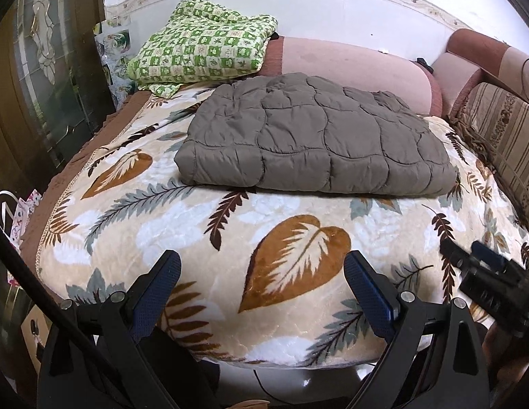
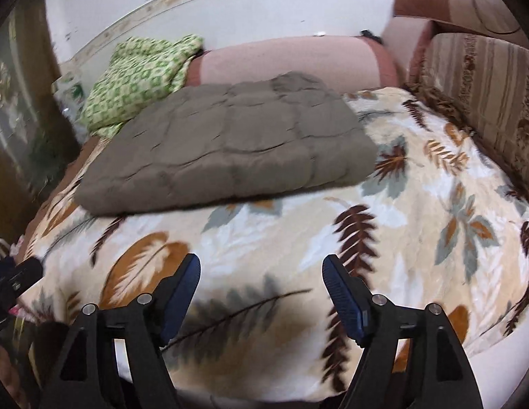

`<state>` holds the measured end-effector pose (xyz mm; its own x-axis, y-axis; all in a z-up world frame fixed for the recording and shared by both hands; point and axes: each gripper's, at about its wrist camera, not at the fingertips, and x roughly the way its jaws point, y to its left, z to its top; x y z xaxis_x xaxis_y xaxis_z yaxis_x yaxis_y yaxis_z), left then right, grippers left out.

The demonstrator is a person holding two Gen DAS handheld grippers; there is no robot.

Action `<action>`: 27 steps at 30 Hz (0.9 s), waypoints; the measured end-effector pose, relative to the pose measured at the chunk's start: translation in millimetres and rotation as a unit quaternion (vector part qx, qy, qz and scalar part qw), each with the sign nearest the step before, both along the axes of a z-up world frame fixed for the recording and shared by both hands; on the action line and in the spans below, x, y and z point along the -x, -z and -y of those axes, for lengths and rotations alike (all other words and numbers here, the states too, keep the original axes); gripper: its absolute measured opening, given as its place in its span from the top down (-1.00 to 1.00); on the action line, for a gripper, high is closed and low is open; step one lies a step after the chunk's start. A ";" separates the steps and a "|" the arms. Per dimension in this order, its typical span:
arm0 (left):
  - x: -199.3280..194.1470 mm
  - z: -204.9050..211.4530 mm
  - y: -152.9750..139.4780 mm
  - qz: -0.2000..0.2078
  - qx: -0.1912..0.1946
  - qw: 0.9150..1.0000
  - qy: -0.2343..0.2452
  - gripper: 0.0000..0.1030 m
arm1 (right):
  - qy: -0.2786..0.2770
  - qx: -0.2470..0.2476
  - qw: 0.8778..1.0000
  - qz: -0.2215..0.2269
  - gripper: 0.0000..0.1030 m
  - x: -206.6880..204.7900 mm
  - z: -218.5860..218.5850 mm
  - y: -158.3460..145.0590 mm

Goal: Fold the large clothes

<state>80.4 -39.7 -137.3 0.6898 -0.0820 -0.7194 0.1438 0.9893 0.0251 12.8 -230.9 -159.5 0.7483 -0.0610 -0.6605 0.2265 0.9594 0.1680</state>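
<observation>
A grey quilted garment (image 1: 315,139) lies folded into a thick rectangle on the leaf-patterned blanket (image 1: 291,248), toward the far side of the seat. In the right wrist view the same grey garment (image 2: 226,156) sits ahead and to the left. My left gripper (image 1: 262,267) hangs open over the blanket's near edge, well short of the garment, with nothing between its fingers. My right gripper (image 2: 261,269) is also open and empty above the blanket's front part. It shows in the left wrist view as a dark blurred shape, the right gripper (image 1: 482,266), at the far right.
A green checked cloth (image 1: 203,47) is piled at the back left against a pink sofa back (image 1: 353,64). A striped cushion (image 1: 503,129) borders the right side. A dark door with patterned glass (image 1: 49,68) stands at left. A bag with white handles (image 1: 15,211) sits low left.
</observation>
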 end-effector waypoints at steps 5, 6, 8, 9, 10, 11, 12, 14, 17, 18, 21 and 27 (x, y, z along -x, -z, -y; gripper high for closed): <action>2.7 0.7 1.4 0.000 0.002 1.000 0.006 -0.86 | -0.024 -0.025 0.999 -0.012 -0.53 5.4 -19.2 4.2; 2.9 0.5 1.6 -0.001 0.003 1.000 0.008 -0.86 | -0.027 -0.026 0.999 -0.012 -0.53 6.5 -23.1 4.5; 3.7 0.5 2.3 -0.001 0.004 1.000 0.010 -0.86 | -0.028 -0.022 0.999 -0.012 -0.53 7.4 -28.6 4.8; 4.0 0.4 2.6 -0.001 0.004 1.000 0.011 -0.86 | -0.027 -0.018 0.999 -0.012 -0.54 7.6 -31.1 4.6; 4.2 0.1 3.0 -0.001 0.005 1.000 0.011 -0.86 | -0.026 -0.016 0.999 -0.011 -0.54 7.8 -32.0 4.6; 4.2 0.0 3.5 -0.001 0.006 1.000 0.012 -0.86 | -0.024 -0.014 1.000 -0.011 -0.54 8.1 -32.8 4.2; 4.0 0.3 4.4 -0.002 0.006 1.000 0.013 -0.86 | -0.021 -0.012 1.000 -0.010 -0.54 8.3 -32.9 4.1; 3.4 1.1 6.5 -0.004 0.005 1.000 0.014 -0.86 | -0.016 -0.010 1.000 -0.009 -0.54 8.1 -31.6 3.2; 1.9 3.4 10.7 -0.013 0.006 1.000 0.021 -0.86 | -0.008 -0.010 1.000 -0.009 -0.55 8.2 -28.5 4.0; 1.4 4.4 12.2 -0.016 0.006 1.000 0.023 -0.86 | -0.006 -0.010 1.000 -0.010 -0.55 8.1 -27.5 4.2; 1.0 7.3 16.1 -0.022 0.005 0.999 0.029 -0.86 | 0.001 -0.011 1.000 -0.011 -0.55 8.3 -25.8 5.0; -0.1 11.4 21.6 -0.031 0.003 0.999 0.036 -0.86 | 0.005 -0.005 1.000 -0.011 -0.56 8.4 -26.1 5.9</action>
